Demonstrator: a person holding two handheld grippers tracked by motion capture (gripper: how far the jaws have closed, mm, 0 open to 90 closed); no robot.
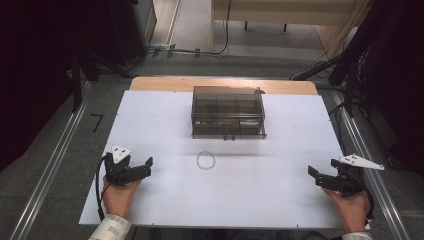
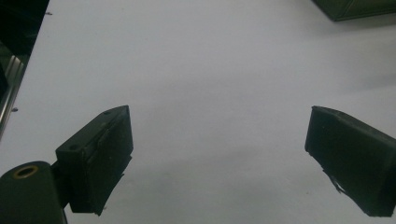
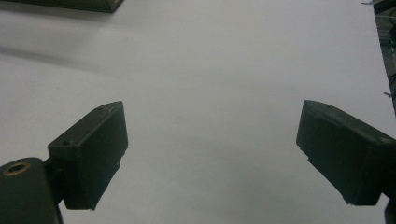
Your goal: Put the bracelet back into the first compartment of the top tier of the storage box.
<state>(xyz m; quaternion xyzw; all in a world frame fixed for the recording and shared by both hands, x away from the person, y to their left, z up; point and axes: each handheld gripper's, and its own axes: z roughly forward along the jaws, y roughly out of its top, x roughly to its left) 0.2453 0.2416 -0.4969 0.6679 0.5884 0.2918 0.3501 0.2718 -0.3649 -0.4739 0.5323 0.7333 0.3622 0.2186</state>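
Note:
A dark see-through organiser box [image 1: 228, 112] with several compartments stands shut at the back middle of the white table [image 1: 165, 200]. In front of it lies a small pale ring of beads [image 1: 205, 160]. My left gripper [image 1: 134, 165] rests near the table's front left, held in a hand, its jaws wide apart with nothing between them. My right gripper [image 1: 324, 173] sits near the front right edge, also open and empty. In the left gripper view the gripper [image 2: 219, 140] faces bare table, with a corner of the box [image 2: 357, 8] at top right. The right gripper [image 3: 212, 135] faces bare table too.
A wooden strip [image 1: 222, 84] borders the table's far edge. Metal rails [image 1: 55, 165] run along the floor on both sides. Cables [image 1: 200, 50] and dark stands [image 1: 357, 45] lie beyond the table, with a wooden desk [image 1: 290, 12] at the back.

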